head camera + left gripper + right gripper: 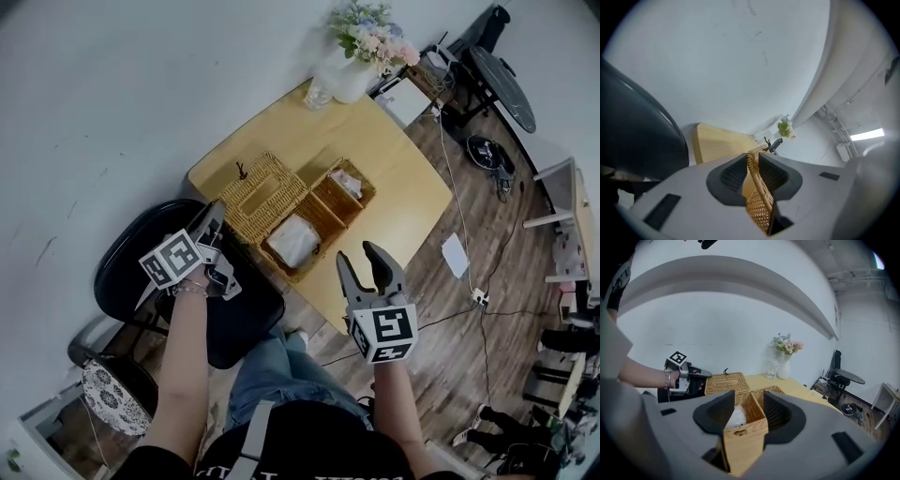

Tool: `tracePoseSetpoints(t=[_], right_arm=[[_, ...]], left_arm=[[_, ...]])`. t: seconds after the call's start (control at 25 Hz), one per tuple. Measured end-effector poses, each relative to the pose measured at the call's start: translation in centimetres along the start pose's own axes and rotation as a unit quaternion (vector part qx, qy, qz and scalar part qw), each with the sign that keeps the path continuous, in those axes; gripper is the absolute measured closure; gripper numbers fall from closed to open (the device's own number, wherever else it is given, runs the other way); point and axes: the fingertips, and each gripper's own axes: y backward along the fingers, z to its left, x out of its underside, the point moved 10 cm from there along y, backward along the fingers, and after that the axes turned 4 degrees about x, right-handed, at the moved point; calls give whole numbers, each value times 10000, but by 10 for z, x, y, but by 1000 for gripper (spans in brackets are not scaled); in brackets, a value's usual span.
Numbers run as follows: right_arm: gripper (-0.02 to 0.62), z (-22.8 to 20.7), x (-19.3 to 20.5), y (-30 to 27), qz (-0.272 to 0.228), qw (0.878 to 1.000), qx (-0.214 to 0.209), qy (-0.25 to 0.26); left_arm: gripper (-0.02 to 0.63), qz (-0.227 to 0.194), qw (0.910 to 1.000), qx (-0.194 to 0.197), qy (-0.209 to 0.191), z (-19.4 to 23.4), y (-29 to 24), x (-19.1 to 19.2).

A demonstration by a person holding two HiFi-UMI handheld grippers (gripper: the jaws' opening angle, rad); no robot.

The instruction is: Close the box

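Item: one wicker box [281, 264], open, on the yellow counter [394, 159] near its front edge.

Orientation: in the head view the box's long axis runs from lower left to upper right. It has two compartments in line. The nearer holds one white bundle [292, 239] and the farther one white item [347, 183].

Lid: one lid [262, 192], thrown back and lying about level beside the nearer compartment, on its left. It is woven side up, with one small dark loop [242, 172] at its far edge. Whether it covers one compartment or both cannot be told.

Left hand-held gripper [217, 230]: at the lid's outer edge, above a black chair [141, 244]. Its own view shows the lid's woven rim edge-on between the pads, with the jaws closed onto it.

Right hand-held gripper [359, 253]: at the counter's front edge, just beside the box's near end and pointing along it. Its jaws stand apart. Its own view shows the box's end wall in the gap. No pad is seen pressing on it, and the head view puts the tips just short of the box.

Other items at the counter's far end: one white vase [352, 80] of flowers and one glass [319, 94], side by side and well apart from the box.
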Motion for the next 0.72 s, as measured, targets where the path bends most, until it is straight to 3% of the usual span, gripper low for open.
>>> tracePoseSetpoints(t=[0.36,0.72], right_arm=[[396,-15,-8,32,-337,9993,-110,133],[417,-35,-14,62,-838,9964,94,-25]], left_arm=[[538,-148,9968,-191,-767,-41,12,-3],[541,121,9815,-561,-1829,-82,24,4]])
